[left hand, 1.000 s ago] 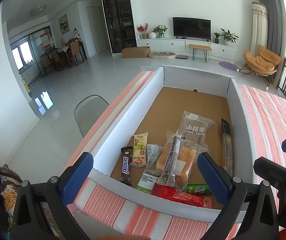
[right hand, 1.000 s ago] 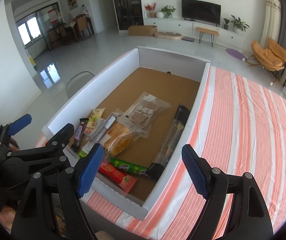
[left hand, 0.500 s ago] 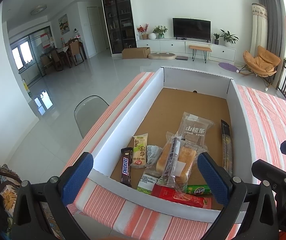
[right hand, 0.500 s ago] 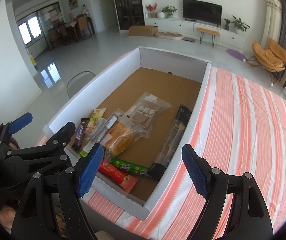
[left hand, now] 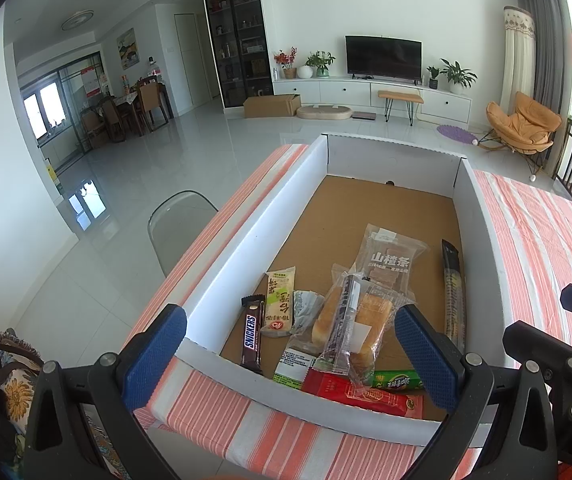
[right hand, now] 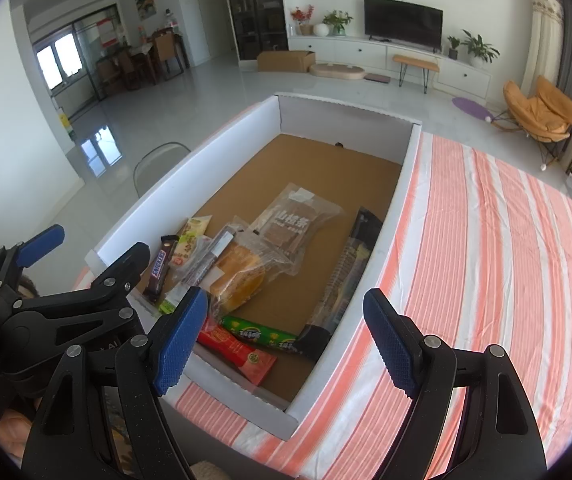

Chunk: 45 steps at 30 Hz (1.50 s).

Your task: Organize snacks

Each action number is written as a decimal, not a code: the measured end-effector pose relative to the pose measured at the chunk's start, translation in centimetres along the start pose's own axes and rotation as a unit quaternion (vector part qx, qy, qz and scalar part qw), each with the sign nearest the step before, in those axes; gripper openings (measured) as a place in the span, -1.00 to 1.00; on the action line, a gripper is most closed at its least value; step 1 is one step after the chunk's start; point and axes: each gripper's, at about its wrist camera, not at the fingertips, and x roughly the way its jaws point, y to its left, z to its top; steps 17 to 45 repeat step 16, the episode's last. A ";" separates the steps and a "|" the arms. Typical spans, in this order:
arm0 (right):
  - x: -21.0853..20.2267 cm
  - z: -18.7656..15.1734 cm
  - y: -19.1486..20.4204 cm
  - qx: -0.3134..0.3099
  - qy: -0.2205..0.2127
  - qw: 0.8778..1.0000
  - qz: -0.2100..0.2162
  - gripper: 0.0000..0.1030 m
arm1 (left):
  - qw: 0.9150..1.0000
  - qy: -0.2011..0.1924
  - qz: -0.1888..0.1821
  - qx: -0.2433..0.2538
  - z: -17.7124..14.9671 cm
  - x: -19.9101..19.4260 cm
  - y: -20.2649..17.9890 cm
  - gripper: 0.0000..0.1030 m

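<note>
A white-walled cardboard box (left hand: 253, 240) (right hand: 390, 216) sits on a striped tablecloth and holds several snacks at its near end. Among them are a Snickers bar (left hand: 252, 339) (right hand: 158, 266), a bagged bread loaf (left hand: 356, 320) (right hand: 241, 276), a clear pack of brown bars (left hand: 392, 260) (right hand: 294, 224), a long dark packet (left hand: 454, 296) (right hand: 346, 272), a red packet (left hand: 362, 394) (right hand: 237, 352) and a green stick (left hand: 396, 381) (right hand: 259, 334). My left gripper (left hand: 290, 356) hovers open before the box's near wall. My right gripper (right hand: 286, 336) is open above the box's near right corner. Nothing is held.
The orange-and-white striped tablecloth (right hand: 486, 260) stretches to the right of the box. A clear chair (left hand: 177, 224) stands at the table's left side. A patterned bag (left hand: 1, 380) sits low on the left. Beyond lies a living room with a TV (left hand: 384, 56).
</note>
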 end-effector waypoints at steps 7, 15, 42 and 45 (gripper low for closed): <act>0.1 -0.1 -0.1 0.002 0.001 1.000 0.000 0.62 | 1.000 0.001 0.001 0.000 0.1 0.0 0.1 0.99; 0.2 -0.1 -0.2 0.001 0.002 1.000 0.000 0.62 | 1.000 0.004 -0.007 -0.009 0.0 0.2 0.5 0.99; 0.3 -0.2 -0.1 0.002 0.002 1.000 0.000 0.62 | 1.000 0.004 -0.006 -0.008 0.0 0.2 0.5 0.99; 0.3 -0.2 -0.1 0.002 0.002 1.000 0.000 0.62 | 1.000 0.004 -0.006 -0.008 0.0 0.2 0.5 0.99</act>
